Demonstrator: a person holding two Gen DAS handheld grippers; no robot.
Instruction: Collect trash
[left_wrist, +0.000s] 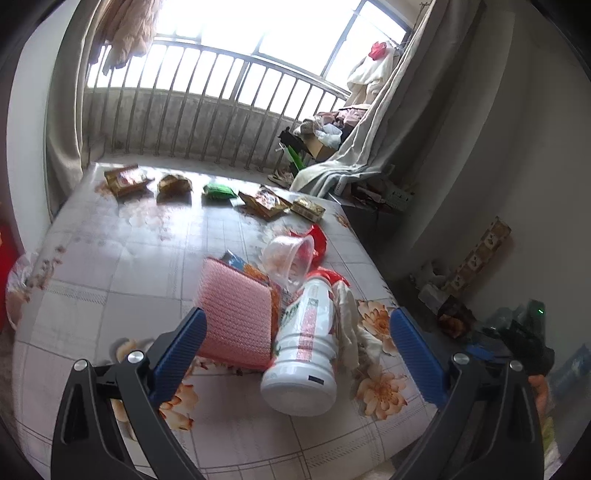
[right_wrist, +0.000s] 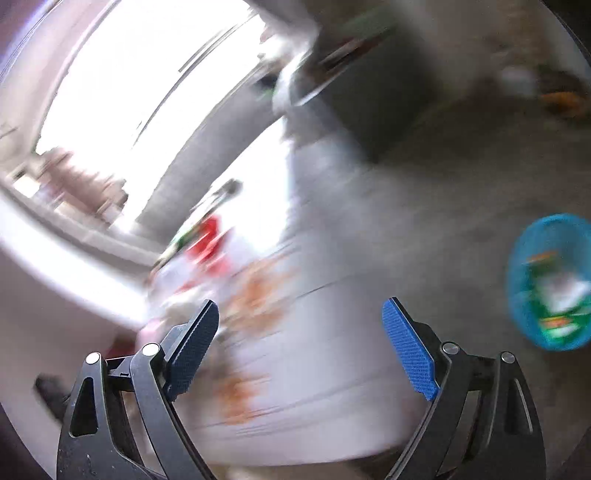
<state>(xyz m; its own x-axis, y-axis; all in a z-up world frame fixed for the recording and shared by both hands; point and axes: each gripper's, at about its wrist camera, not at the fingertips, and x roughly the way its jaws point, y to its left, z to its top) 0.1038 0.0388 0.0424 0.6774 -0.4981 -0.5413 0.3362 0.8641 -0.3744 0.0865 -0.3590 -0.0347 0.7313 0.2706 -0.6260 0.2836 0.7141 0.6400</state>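
On the floral bed (left_wrist: 110, 266), a white bottle (left_wrist: 306, 347) lies between the spread left gripper (left_wrist: 295, 332).

Window (left_wrist: 258, 40) glare; right wrist view motion-blurred.

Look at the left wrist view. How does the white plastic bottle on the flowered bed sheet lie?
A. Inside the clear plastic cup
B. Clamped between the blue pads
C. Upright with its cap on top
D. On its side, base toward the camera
D: the white plastic bottle lies on its side on the flowered bed sheet, its base toward the camera, between the open left gripper's pads but untouched.
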